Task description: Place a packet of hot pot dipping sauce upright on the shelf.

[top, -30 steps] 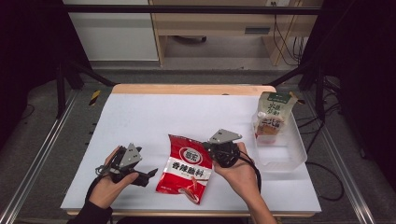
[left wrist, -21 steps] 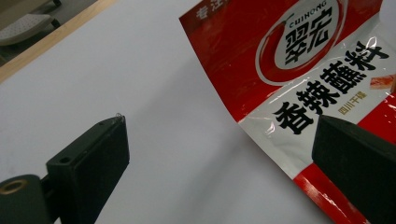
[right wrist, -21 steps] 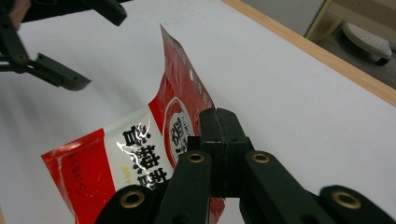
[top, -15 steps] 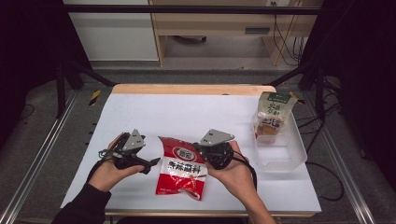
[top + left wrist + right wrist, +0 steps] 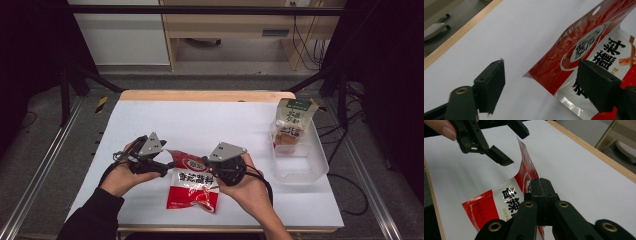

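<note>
**Red packet held at table centre**

The white table [image 5: 210, 120], wood-edged at the far side, stood on a grey floor [image 5: 45, 150]. The left gripper [image 5: 541, 82] had just been closing; its jaws stood apart, the glossy red packet's [image 5: 192, 182] corner between them, untouched. The right gripper [image 5: 541, 195] was clenched on the packet's edge. At right, a clear bin [image 5: 310, 167] held an upright green-topped pouch [image 5: 291, 122].
</note>
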Action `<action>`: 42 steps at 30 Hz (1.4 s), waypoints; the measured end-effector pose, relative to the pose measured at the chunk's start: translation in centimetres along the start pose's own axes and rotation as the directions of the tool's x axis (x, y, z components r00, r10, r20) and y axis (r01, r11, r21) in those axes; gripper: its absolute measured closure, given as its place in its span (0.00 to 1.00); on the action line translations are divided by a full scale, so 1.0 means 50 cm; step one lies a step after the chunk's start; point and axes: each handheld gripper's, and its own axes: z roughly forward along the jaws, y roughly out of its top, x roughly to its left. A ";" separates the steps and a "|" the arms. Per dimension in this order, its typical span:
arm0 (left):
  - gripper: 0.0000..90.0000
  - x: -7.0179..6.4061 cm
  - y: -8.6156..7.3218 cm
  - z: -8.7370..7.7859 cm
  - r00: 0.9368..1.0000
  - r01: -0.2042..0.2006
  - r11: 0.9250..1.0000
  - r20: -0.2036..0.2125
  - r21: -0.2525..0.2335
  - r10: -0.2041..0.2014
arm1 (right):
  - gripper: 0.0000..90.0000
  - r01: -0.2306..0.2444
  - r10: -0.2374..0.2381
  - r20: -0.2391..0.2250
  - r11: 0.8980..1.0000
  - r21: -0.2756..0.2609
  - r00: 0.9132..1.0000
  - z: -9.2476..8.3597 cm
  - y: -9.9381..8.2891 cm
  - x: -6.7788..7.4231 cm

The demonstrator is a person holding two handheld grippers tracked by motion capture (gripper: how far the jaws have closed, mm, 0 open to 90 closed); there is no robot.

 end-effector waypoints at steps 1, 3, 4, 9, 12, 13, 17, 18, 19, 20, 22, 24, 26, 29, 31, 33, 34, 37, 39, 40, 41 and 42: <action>0.31 0.002 0.002 0.002 1.000 -0.005 1.000 0.001 -0.002 0.005 | 1.00 -0.001 0.001 -0.003 1.000 -0.002 1.000 0.000 0.000 0.001; 0.34 0.005 0.005 0.007 1.000 -0.008 1.000 0.020 0.002 0.008 | 1.00 0.000 0.000 -0.009 1.000 -0.006 1.000 -0.001 0.001 0.001; 0.36 0.006 0.007 0.010 1.000 -0.012 1.000 0.027 -0.003 0.013 | 1.00 0.000 0.000 -0.012 1.000 -0.006 1.000 -0.002 0.001 0.002; 0.55 0.009 0.010 0.013 0.997 -0.004 1.000 0.083 -0.026 0.006 | 1.00 0.000 -0.001 -0.023 1.000 -0.007 1.000 -0.005 0.001 0.004; 0.65 0.010 0.011 0.018 0.995 -0.020 1.000 0.095 0.002 0.019 | 1.00 -0.001 0.001 -0.025 1.000 -0.007 1.000 -0.006 0.000 0.002; 0.69 0.011 0.011 0.019 0.995 -0.020 1.000 0.100 0.005 0.020 | 1.00 0.001 -0.001 -0.026 1.000 -0.006 1.000 -0.006 -0.001 0.002; 0.87 0.012 0.015 0.015 0.994 -0.006 1.000 0.111 0.015 0.005 | 1.00 0.000 0.000 -0.021 1.000 -0.008 1.000 -0.009 -0.002 -0.003; 0.90 0.011 0.017 0.014 0.994 -0.010 1.000 0.113 0.021 0.008 | 1.00 -0.006 0.006 -0.022 1.000 -0.007 1.000 -0.010 -0.003 -0.004; 0.94 0.008 0.019 0.012 0.993 -0.011 1.000 0.117 0.028 0.007 | 1.00 -0.007 0.007 -0.019 1.000 -0.005 1.000 -0.011 -0.004 -0.007; 0.96 0.006 0.020 0.011 0.993 -0.007 1.000 0.118 0.030 0.004 | 1.00 -0.011 0.011 -0.016 1.000 -0.004 1.000 -0.012 -0.005 -0.009; 1.00 0.001 0.025 0.007 0.992 -0.003 0.999 0.123 0.035 -0.001 | 1.00 -0.016 0.016 -0.016 1.000 -0.008 1.000 -0.017 -0.006 -0.013; 1.00 -0.004 0.029 0.004 0.993 -0.008 0.999 0.116 0.037 0.004 | 1.00 -0.022 0.022 -0.017 1.000 -0.009 1.000 -0.020 -0.008 -0.017; 1.00 -0.005 0.034 -0.001 0.994 -0.018 0.999 0.111 0.031 0.014 | 1.00 -0.029 0.028 -0.018 1.000 -0.012 0.999 -0.023 -0.009 -0.021; 1.00 -0.006 0.040 -0.011 0.994 -0.043 0.999 0.101 0.029 0.040 | 1.00 -0.031 0.030 -0.029 0.999 -0.021 0.999 -0.027 -0.009 -0.027; 1.00 -0.008 0.042 -0.017 0.993 -0.057 0.998 0.101 0.030 0.054 | 0.92 -0.028 0.028 -0.026 0.999 -0.027 0.999 -0.028 -0.008 -0.030; 1.00 -0.010 0.043 -0.022 0.993 -0.068 0.997 0.102 0.026 0.065 | 0.84 -0.012 0.012 -0.013 0.999 -0.035 1.000 -0.029 -0.009 -0.034; 1.00 -0.010 0.043 -0.025 0.993 -0.070 0.997 0.100 0.023 0.067 | 0.80 -0.007 0.007 -0.008 0.999 -0.038 1.000 -0.030 -0.010 -0.036; 1.00 -0.008 0.043 -0.031 0.993 -0.073 0.997 0.095 0.019 0.071 | 0.67 0.001 -0.001 0.009 1.000 -0.032 1.000 -0.028 -0.013 -0.043; 1.00 -0.006 0.044 -0.036 0.993 -0.075 0.997 0.094 0.015 0.074 | 0.58 -0.007 0.007 0.020 1.000 -0.027 1.000 -0.027 -0.016 -0.048; 1.00 -0.005 0.045 -0.039 0.993 -0.078 0.997 0.089 0.015 0.076 | 0.54 -0.011 0.011 0.021 1.000 -0.027 1.000 -0.026 -0.017 -0.050; 1.00 -0.004 0.046 -0.042 0.994 -0.079 0.997 0.083 0.013 0.078 | 0.50 -0.017 0.017 0.024 1.000 -0.026 1.000 -0.026 -0.019 -0.051; 1.00 -0.002 0.048 -0.047 0.994 -0.076 0.997 0.077 0.009 0.075 | 0.47 -0.015 0.016 0.024 1.000 -0.024 1.000 -0.025 -0.020 -0.053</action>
